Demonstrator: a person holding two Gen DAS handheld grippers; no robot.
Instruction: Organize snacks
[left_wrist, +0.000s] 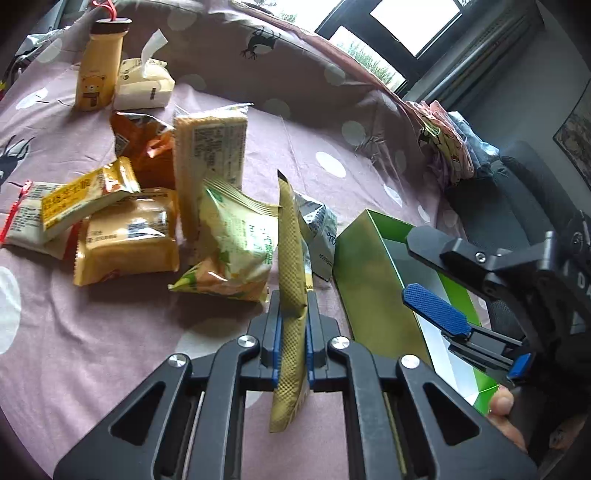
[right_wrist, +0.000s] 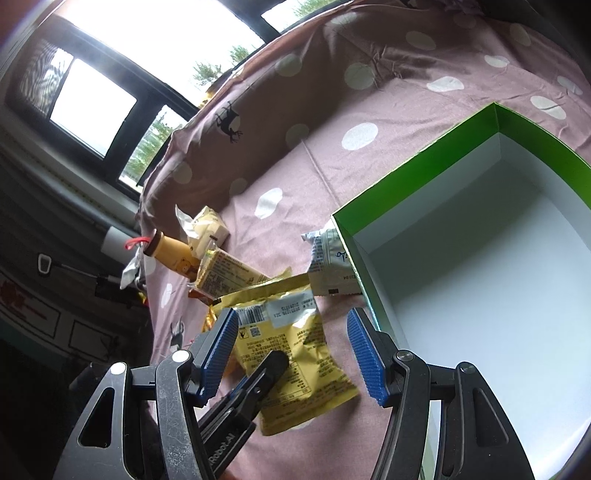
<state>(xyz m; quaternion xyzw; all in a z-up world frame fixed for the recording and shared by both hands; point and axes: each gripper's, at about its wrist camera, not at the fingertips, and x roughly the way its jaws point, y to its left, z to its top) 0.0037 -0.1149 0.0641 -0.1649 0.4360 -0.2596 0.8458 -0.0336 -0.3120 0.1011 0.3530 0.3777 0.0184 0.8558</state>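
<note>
My left gripper is shut on a flat gold snack packet, which stands edge-on between the blue pads. In the right wrist view the same packet shows its printed face, with one left finger across it. My right gripper is open with nothing held, and the packet lies beyond its fingertips. It hovers over the near corner of an open green box with an empty white inside. From the left wrist view, the box sits to the right and the right gripper reaches over it.
Several snack packets lie heaped on the pink dotted bedsheet. A yellow bear bottle stands at the far left. A white and blue packet rests against the box. Windows and a dark chair lie past the bed.
</note>
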